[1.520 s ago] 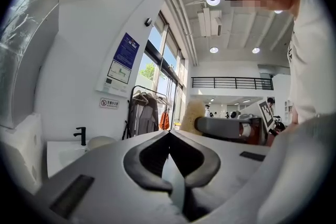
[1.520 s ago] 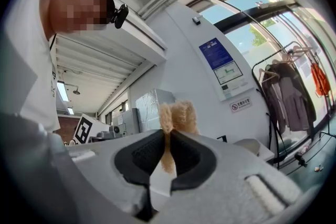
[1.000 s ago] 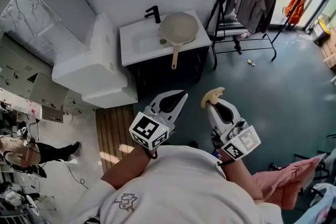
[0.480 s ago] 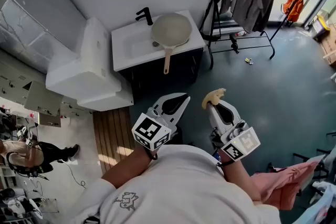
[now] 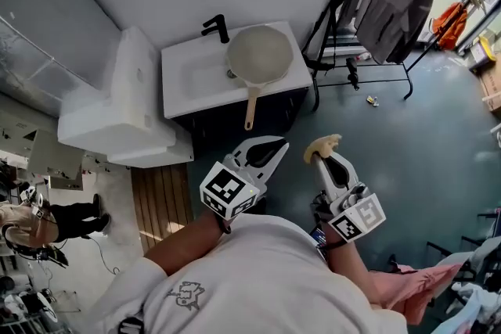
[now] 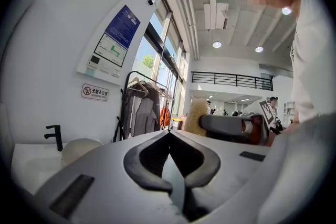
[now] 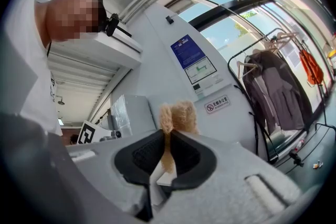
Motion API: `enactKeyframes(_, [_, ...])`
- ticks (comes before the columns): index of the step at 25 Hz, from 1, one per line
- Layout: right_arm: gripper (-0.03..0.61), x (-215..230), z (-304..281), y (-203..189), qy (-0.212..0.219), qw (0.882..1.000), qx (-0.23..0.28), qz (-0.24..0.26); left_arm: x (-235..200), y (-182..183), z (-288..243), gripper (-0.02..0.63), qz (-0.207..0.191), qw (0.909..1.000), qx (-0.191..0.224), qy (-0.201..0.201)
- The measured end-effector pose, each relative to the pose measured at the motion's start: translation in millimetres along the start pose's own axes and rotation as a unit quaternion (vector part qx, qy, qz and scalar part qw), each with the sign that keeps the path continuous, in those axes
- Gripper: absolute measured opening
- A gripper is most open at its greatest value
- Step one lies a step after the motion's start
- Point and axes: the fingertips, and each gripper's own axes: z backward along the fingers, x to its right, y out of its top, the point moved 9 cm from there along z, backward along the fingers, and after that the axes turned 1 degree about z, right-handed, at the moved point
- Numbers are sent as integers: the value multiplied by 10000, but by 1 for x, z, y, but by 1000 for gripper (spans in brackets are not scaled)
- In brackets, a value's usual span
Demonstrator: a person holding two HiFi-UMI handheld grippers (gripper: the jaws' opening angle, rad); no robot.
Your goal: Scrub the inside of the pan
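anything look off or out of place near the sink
The pan rests on the sink top with its handle poking out past the front edge, where it could be knocked. Nothing looks spilled or broken.

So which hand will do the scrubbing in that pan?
Probably the right. The right gripper is shut on a tan sponge. The left gripper is shut on nothing, so it suits steadying the handle. Both are well short of the pan on the sink.

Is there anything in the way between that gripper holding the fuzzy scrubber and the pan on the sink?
Nothing visible does. Only bare floor lies between the right gripper with its scrubber and the pan on the sink top.
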Motion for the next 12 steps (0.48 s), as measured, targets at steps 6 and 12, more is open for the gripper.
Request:
enactKeyframes(6, [37,20,-85,4,102,9999,-113,41,-82,20,-11,0,-21,10000,-43,45])
enactKeyframes(12, [37,28,-152,2,160,9997,-147,139,-150,31,-10,0,3,9999,-20,102])
